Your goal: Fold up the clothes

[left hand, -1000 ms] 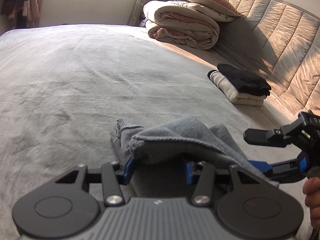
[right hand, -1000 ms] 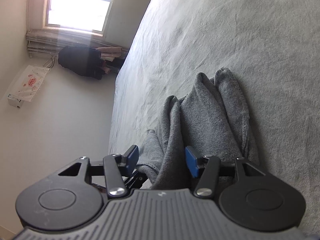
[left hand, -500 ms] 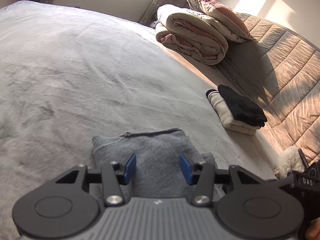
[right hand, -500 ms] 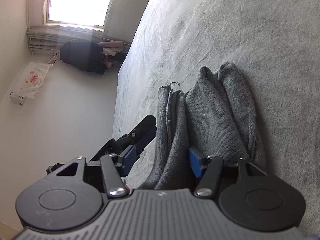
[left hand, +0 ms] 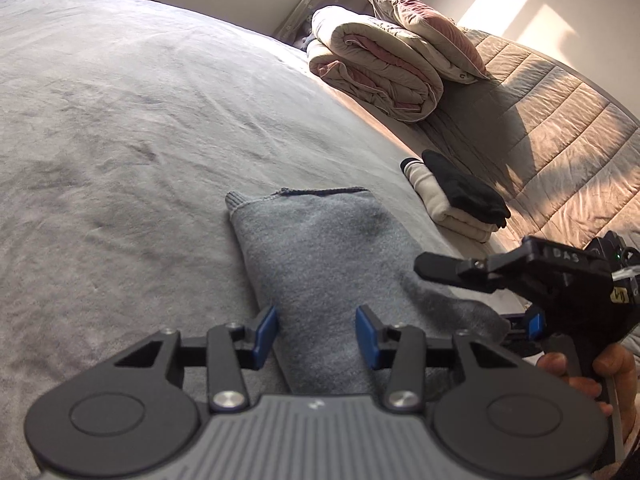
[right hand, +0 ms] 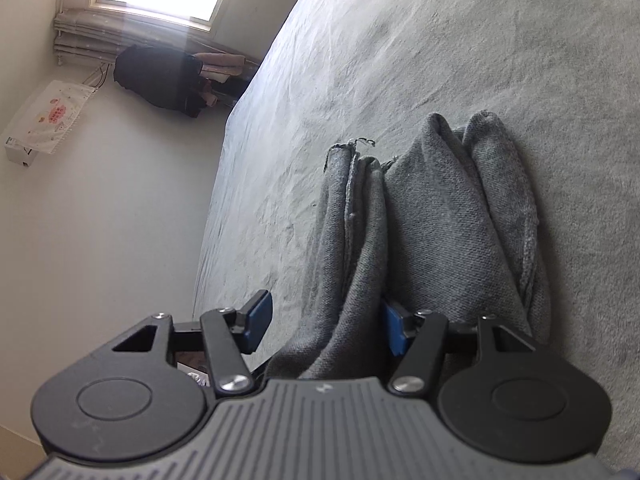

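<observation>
L claw (left hand: 316, 330) was spread wide, blue pads either side of the grey garment (left hand: 320, 256) w/o pinching it, fabric just passing between them. R claw (right hand: 326, 326) also spread; folds of the same garment ran between its pads, one pad (right hand: 394, 330) half buried under the cloth, other pad clear of it. No squeeze visible on either.

Garment lay on the grey bedspread (left hand: 120, 120), folded into a long narrow strip, hem end pointing away from me, loose tail trailing twd the R side. From R cam it looked like several stacked layers w/ frayed edge at far end.

In L cam, R claw sat just beside the strip's near R edge, my hand (left hand: 600, 372) on its handle.

Bkgd: folded cream + black clothes pile (left hand: 456, 196) near the quilted headboard (left hand: 560, 128), well apart from the garment. Rolled duvet (left hand: 376, 68) w/ pillow (left hand: 424, 28) on top further back.
</observation>
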The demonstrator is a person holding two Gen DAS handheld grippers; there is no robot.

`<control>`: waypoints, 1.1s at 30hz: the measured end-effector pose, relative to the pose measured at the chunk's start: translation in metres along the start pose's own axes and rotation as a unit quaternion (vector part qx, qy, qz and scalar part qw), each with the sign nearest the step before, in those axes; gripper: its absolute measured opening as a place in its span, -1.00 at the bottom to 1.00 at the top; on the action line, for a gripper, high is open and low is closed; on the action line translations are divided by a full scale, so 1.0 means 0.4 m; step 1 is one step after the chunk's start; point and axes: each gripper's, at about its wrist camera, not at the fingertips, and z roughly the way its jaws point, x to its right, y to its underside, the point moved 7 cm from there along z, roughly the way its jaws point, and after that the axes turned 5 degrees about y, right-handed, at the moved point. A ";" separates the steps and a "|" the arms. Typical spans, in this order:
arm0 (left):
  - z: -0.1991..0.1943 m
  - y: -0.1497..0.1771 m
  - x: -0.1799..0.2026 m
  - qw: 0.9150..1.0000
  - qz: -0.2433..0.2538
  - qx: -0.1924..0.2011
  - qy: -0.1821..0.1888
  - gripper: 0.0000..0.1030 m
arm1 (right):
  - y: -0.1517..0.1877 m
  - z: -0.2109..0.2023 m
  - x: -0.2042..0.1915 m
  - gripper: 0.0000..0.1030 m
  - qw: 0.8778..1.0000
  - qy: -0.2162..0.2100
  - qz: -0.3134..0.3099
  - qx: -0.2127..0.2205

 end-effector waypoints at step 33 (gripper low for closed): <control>0.017 0.079 0.147 0.986 0.149 -0.011 0.070 -0.23 | 0.039 -0.116 0.040 -0.67 0.999 -0.015 -0.047 -0.022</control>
